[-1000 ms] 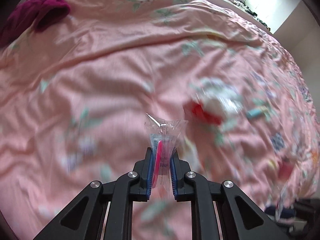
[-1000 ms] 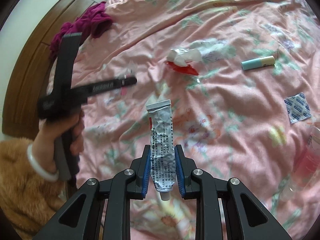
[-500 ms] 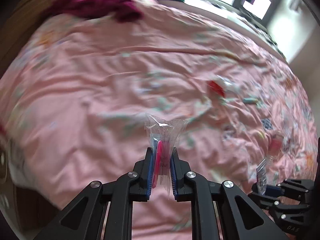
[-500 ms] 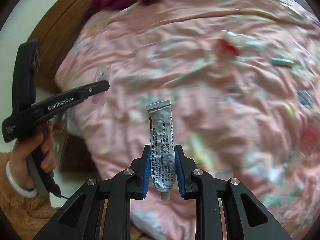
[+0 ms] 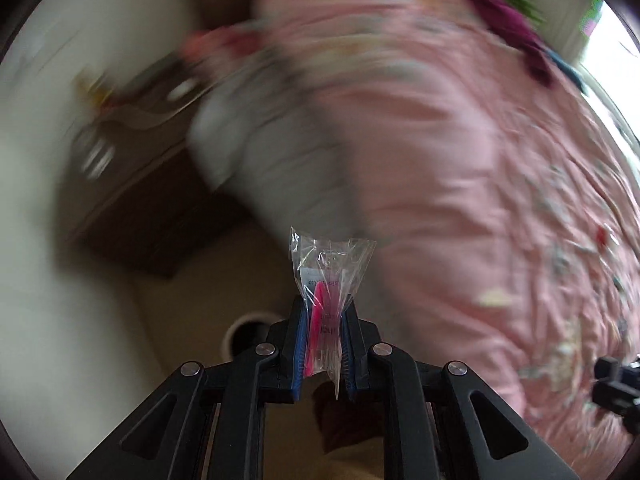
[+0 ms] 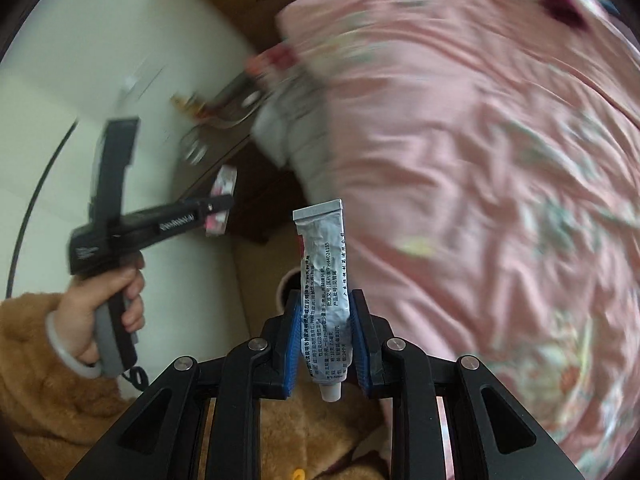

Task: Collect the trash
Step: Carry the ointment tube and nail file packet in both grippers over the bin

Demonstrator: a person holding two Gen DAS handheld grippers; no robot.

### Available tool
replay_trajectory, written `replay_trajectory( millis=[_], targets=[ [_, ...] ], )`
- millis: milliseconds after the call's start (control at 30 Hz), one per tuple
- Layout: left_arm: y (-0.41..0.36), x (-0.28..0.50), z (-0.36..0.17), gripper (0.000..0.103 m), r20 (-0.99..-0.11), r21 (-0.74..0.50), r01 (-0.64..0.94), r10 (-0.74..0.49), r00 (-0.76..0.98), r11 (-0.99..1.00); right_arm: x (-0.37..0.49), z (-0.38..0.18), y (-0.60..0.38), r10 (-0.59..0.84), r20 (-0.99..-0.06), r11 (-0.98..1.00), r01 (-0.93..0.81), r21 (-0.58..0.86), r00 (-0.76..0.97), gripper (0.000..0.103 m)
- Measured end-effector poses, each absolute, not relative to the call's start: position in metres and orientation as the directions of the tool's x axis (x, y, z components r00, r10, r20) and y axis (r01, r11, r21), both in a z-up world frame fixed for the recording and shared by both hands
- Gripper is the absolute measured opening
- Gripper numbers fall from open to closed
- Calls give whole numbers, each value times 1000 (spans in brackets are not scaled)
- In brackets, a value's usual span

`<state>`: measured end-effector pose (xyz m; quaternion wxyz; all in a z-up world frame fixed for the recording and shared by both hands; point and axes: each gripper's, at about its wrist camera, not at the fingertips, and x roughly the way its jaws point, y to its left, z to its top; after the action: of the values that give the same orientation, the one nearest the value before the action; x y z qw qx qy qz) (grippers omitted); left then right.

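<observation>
My left gripper (image 5: 324,312) is shut on a clear plastic packet (image 5: 330,276) with a pink item inside; it also shows in the right wrist view (image 6: 220,204), held out over the floor beside the bed. My right gripper (image 6: 326,308) is shut on a crumpled silver ointment tube (image 6: 325,280), cap end toward the camera. A round dark-mouthed white bin (image 5: 245,334) sits on the floor just below and left of the left fingers; part of it shows behind the tube in the right wrist view (image 6: 289,285).
The pink floral bedspread (image 6: 480,160) fills the right side, with a maroon garment (image 5: 508,8) at its far end. A dark wooden nightstand (image 5: 144,200) with cluttered items stands by the white wall (image 6: 80,60). The views are motion-blurred.
Both grippers have swung left, away from the bed top, toward the floor by the nightstand. The bin has come into view. Each still holds its item.
</observation>
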<state>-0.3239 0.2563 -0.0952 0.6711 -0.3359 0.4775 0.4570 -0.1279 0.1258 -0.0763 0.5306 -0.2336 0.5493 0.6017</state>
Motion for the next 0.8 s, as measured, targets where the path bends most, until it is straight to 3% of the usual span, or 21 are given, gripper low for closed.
replay_trajectory(
  millis=[333,667,800],
  targets=[
    [250,-460,-174,16,-981,-92,-996,174,89,-8,-205,-86,182,227,-878,-53,-905,421,-422,22],
    [268,-460,-281,16,-978,-207,-974,29,205,-94,-200,-106,181,187,-888,-14,-905,426,-421,22],
    [281,-461,-317,17,-981,-186,-970,-19,192,-156,-187,-114,173,180,-895,38,-906,421,-408,22]
  ],
)
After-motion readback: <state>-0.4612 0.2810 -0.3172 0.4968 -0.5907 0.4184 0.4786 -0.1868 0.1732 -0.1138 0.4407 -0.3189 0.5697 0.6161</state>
